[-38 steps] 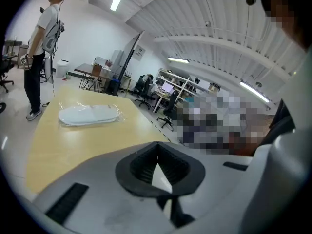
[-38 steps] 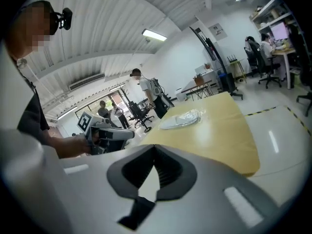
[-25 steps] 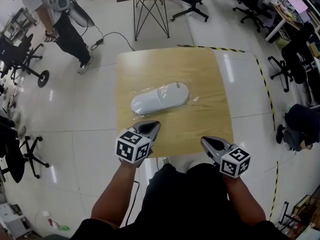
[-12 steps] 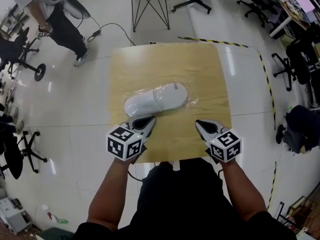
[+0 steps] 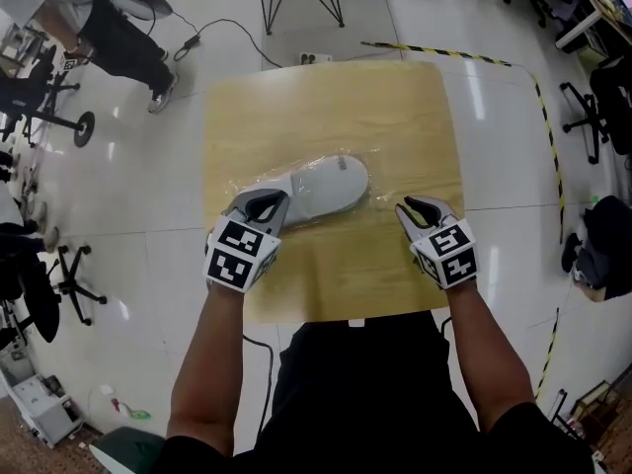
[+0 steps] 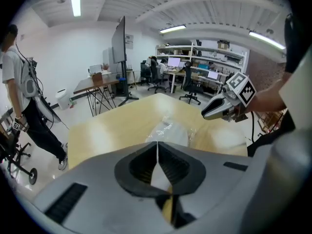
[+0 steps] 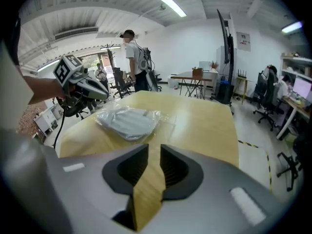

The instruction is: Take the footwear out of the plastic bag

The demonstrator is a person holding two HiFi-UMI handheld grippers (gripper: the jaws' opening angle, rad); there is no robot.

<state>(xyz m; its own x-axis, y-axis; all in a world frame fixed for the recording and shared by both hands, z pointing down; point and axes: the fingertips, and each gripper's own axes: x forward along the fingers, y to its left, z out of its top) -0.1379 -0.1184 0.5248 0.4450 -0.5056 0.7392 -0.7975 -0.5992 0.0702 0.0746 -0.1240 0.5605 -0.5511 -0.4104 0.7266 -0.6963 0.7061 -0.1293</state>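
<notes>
We are holding the left gripper (image 5: pixel 261 203) over the left end of the bag (image 5: pixel 308 194). Its jaws are pressing together with nothing between them, and we cannot tell whether its tip is touching the plastic. The clear bag is lying flat on the table (image 5: pixel 326 107), and the pale slipper (image 5: pixel 334 178) is sitting inside the bag, filling most of it. We are holding the right gripper (image 5: pixel 417 208) just off the bag's right end, apart from it. Its jaws have just been opening and are standing apart, with only bare tabletop showing between them. Well beyond the bag's left end, a person (image 5: pixel 109 28) is standing on the floor.
</notes>
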